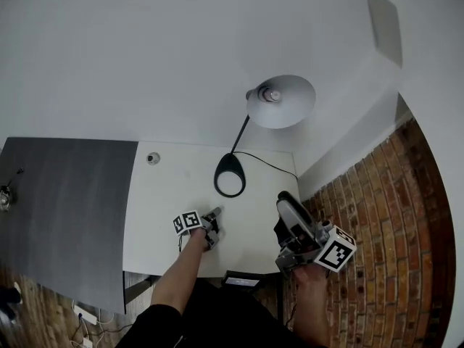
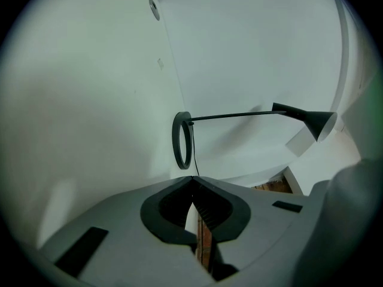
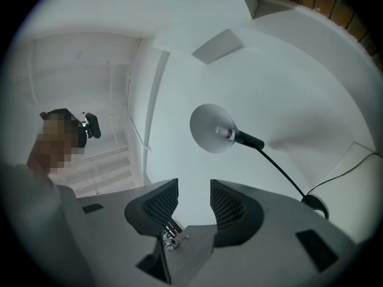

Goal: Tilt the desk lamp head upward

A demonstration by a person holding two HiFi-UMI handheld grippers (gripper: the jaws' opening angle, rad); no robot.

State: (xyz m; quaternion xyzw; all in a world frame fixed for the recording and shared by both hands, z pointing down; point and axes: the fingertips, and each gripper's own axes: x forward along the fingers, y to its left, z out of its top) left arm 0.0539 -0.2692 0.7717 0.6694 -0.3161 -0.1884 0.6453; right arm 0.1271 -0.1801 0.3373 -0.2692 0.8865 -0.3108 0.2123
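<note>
**Operator:** Where does the desk lamp stand, and how is its head turned?

**Legend:** The desk lamp [image 1: 230,162] stands at the far side of your white table [image 1: 167,194], near the corner by the brick wall [image 1: 377,216]. Its ring-shaped base [image 2: 176,140] rests on the tabletop. A thin stem [image 1: 240,133] rises from there to the lamp head [image 1: 286,107]. The open mouth of the shade faces your head camera, so the bulb [image 1: 271,93] shows inside it (your right gripper view looks into the same opening). A black cord [image 1: 270,164] runs from the base toward the wall.

**Operator:** And my two grippers?

**Legend:** Your left gripper [image 1: 216,212] lies low over the table, on the near side of the base and pointing toward it. Its jaws are pressed together tip to tip with nothing caught between them, as its own view confirms [image 2: 192,179]. Your right gripper [image 1: 284,198] is held at the table's right edge, beside the brick wall. Its jaws stand apart and empty [image 3: 194,201], aimed up at the lamp head, which appears beyond them and well clear. Neither gripper touches any part of the lamp.
</note>
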